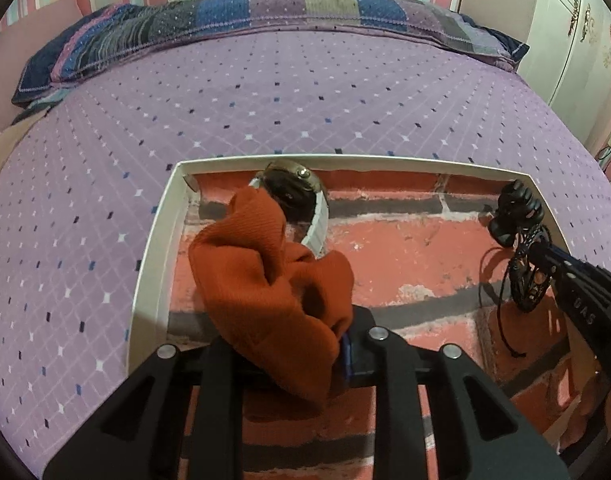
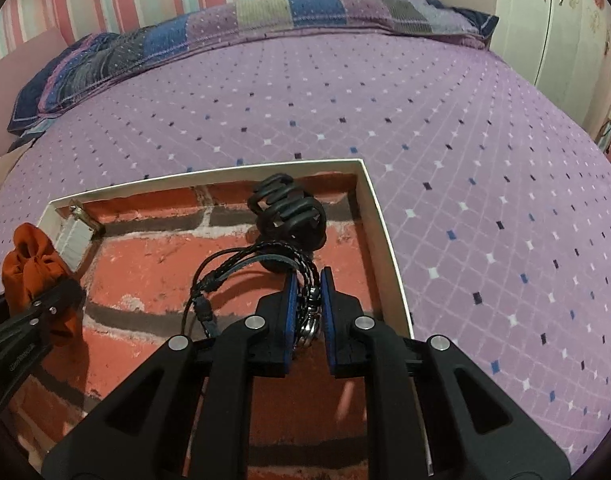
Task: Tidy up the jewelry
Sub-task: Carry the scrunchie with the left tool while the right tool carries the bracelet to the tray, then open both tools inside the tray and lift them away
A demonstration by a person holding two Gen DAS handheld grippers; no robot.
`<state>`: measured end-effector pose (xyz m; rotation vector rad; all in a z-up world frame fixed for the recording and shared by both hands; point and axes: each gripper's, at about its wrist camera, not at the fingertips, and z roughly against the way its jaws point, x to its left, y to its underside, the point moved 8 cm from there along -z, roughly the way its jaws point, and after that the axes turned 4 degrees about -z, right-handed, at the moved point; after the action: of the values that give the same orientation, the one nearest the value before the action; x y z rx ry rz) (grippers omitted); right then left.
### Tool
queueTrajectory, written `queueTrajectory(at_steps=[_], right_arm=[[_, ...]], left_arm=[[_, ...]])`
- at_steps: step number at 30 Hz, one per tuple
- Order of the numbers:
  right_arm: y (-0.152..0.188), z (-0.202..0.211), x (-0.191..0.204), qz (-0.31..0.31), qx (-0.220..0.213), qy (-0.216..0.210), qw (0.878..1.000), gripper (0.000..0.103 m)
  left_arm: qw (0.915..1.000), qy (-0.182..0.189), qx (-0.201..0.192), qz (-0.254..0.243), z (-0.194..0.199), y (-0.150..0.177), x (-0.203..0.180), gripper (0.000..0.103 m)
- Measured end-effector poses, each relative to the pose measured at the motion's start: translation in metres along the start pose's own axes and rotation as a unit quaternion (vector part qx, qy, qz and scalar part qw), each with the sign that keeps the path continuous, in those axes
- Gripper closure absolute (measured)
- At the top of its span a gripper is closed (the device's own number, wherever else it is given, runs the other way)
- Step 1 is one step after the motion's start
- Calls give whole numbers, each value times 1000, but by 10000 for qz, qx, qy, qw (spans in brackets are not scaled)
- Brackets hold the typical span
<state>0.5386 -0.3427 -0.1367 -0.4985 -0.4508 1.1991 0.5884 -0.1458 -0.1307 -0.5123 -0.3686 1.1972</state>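
Note:
A shallow white box (image 1: 153,240) with a red brick-pattern floor lies on the bed; it also shows in the right wrist view (image 2: 385,240). My left gripper (image 1: 341,344) is shut on an orange scrunchie (image 1: 265,280) over the box's left part. A watch with a white strap (image 1: 301,196) leans in the far left corner behind it. My right gripper (image 2: 308,300) is shut on a black braided cord bracelet (image 2: 265,256) near the box's right wall. A black chunky-link bracelet (image 2: 289,212) lies just beyond it.
The box sits on a purple diamond-pattern bedspread (image 1: 265,92). A patchwork pillow (image 1: 245,20) lies along the striped wall at the back. A white wardrobe (image 1: 577,40) stands at the right.

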Motion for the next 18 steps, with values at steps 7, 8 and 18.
queueTrajectory(at_steps=[7, 8, 18], right_arm=[[5, -3, -3, -108, 167, 0, 9998, 88], [6, -2, -2, -113, 179, -30, 9998, 81], [2, 48, -12, -56, -270, -267, 9993, 33]], left_arm=[[9997, -116, 199, -59, -6, 3, 1, 67], [9997, -113, 196, -56, -6, 4, 2, 66], [9999, -160, -19, 60, 33, 8, 7, 42]])
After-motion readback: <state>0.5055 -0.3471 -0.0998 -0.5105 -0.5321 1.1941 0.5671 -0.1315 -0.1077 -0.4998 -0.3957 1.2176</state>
